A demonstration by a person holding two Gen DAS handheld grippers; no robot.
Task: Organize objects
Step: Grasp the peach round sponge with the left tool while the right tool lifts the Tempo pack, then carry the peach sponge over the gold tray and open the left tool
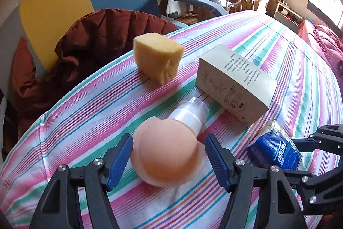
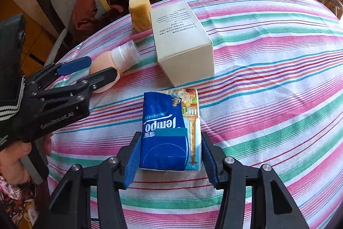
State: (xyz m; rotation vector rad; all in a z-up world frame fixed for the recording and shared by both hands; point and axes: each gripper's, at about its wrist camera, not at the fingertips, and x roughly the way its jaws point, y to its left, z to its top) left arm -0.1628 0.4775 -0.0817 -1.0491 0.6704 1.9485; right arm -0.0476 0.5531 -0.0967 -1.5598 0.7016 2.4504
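Left tool (image 1: 168, 161) stands wide, blue pads either side of the peach-coloured bottle (image 1: 167, 151) but not pressing it; there is a gap on both flanks. No grip yet.

The bottle lies on its side on the striped worktop (image 1: 300, 78), round peach end toward me, clear cap pointing away toward the cream carton (image 1: 233, 83). Its long axis runs roughly along my line of reach, so the pads would close across the fat end, not the neck.

Right tool (image 2: 169, 159) is narrower, set about the blue tissue pack (image 2: 171, 132). The pads sit at its flanks; by the look of it they clamp the near end, pack flat on the cloth.

Yellow sponge (image 1: 157, 58) stands well beyond the bottle, near the far edge, beside the carton.

Left hand is plainly nearer the bottle. My guess is the rounded end may slip out when squeezed.
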